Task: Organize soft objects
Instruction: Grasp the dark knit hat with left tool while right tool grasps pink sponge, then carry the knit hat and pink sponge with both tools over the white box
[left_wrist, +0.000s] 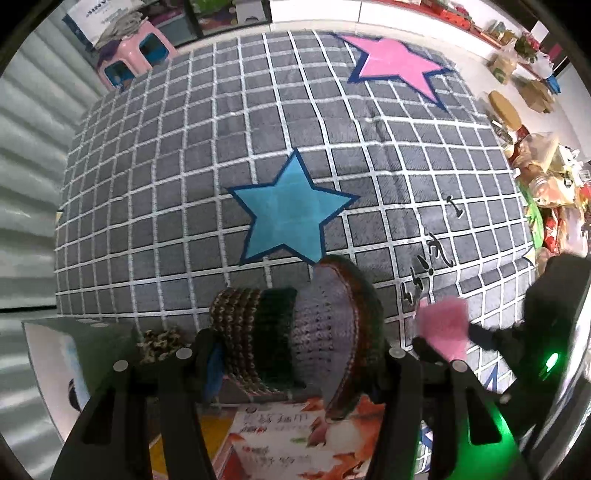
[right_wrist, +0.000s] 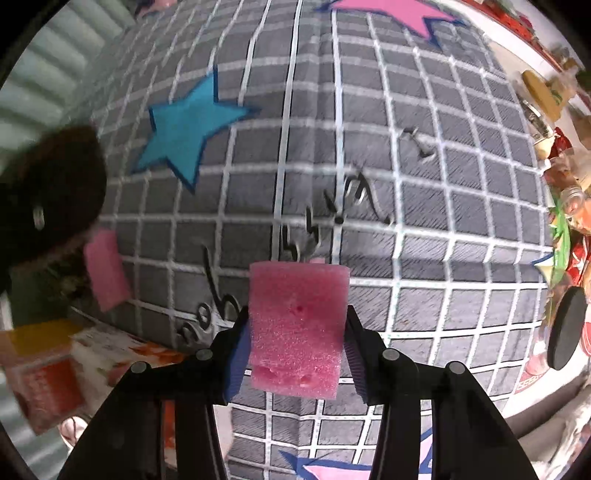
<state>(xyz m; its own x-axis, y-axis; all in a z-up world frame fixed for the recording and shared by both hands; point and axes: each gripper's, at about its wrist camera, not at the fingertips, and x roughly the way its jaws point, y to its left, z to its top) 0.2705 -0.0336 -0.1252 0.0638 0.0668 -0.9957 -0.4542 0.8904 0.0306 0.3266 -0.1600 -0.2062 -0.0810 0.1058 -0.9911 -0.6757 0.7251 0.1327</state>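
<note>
Left wrist view: the left tool (left_wrist: 293, 354) points down over a grey blanket (left_wrist: 177, 192) crossed by a white grid, with a blue star (left_wrist: 290, 214) and a pink star (left_wrist: 400, 62) sewn on it. Its two fingers are clamped on a knitted hat (left_wrist: 295, 325), striped brown, dark green and grey, which hangs between them above the blanket's near edge. Below the hat lies a printed carton (left_wrist: 280, 443) with orange pictures. To the right, the right tool (left_wrist: 443, 343) shows as a dark, blurred shape carrying a pink sponge (left_wrist: 445, 328). A pink plastic stool (left_wrist: 135, 51) stands beyond the far left corner of the blanket, and cluttered goods line the right edge.

Right wrist view: the right tool (right_wrist: 297, 354) also points down, its blue-padded fingers pressed on both sides of the pink sponge (right_wrist: 299, 325), a pitted foam block held upright above the blanket (right_wrist: 443, 221), near black handwriting-like marks (right_wrist: 332, 218). At the left edge the left tool appears as a dark blur; what it carries cannot be made out here. A second pink foam piece (right_wrist: 107, 269) shows just below it.
</note>
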